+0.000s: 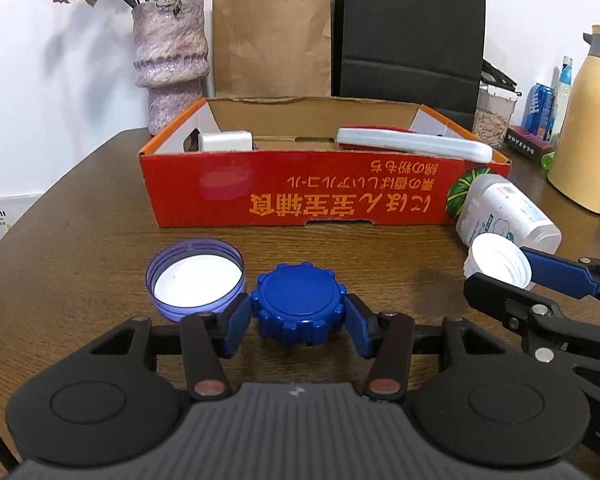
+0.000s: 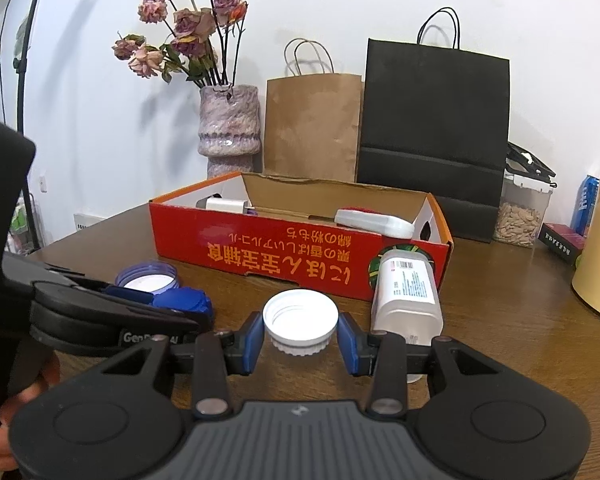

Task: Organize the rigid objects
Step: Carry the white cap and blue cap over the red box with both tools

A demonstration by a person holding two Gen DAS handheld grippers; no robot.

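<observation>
A blue ridged cap (image 1: 298, 308) sits on the brown table (image 1: 80, 220), and my left gripper (image 1: 298, 314) is shut on it, a blue pad against each side. Just to its left lies a purple translucent lid (image 1: 196, 276), open side up. My right gripper (image 2: 301, 338) is shut on a white screw cap (image 2: 300, 320), open side up. In the left wrist view that cap (image 1: 496, 264) shows at the right between the right gripper's fingers (image 1: 556, 270). A white bottle (image 2: 408, 292) lies on its side beside the red cardboard box (image 2: 260, 252).
The open red box (image 1: 300, 188) holds a white adapter (image 1: 224, 141) and a flat white item (image 1: 412, 142). Behind it stand a vase (image 1: 172, 60), a brown paper bag (image 1: 272, 40) and a black bag (image 1: 408, 32). A yellow flask (image 1: 588, 128) and a seed container (image 1: 492, 120) crowd the right.
</observation>
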